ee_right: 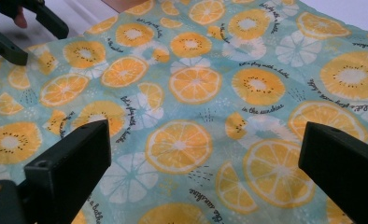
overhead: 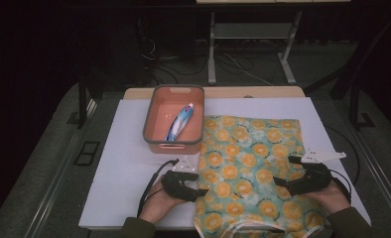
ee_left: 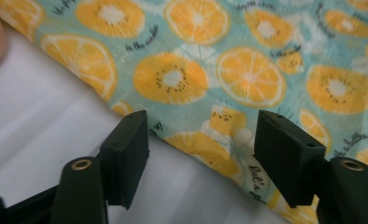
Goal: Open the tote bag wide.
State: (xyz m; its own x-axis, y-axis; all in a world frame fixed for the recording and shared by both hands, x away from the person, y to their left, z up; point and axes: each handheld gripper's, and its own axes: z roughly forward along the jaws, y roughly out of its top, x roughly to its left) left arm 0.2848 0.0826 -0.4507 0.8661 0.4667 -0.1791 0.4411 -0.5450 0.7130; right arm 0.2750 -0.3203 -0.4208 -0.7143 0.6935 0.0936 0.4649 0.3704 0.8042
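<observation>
A teal cloth [overhead: 248, 163] printed with orange slices lies flat on the right half of the white mat [overhead: 129, 163]. My left gripper [overhead: 201, 193] sits low at the cloth's left edge. Its jaws stand apart in the left gripper view [ee_left: 203, 154], with the hem of the cloth [ee_left: 247, 74] between them and no pad pressing on it. My right gripper [overhead: 283, 171] hovers over the cloth's right part, open wide [ee_right: 205, 158] above the fabric [ee_right: 191, 84]. The left gripper [ee_right: 18, 28] also shows far off in the right gripper view.
An orange bin [overhead: 173, 141] with a grey rim stands at the back left of the mat, touching the cloth's far corner. A blue and white tube [overhead: 179, 121] lies inside it. The cloth's near end hangs over the table's front edge.
</observation>
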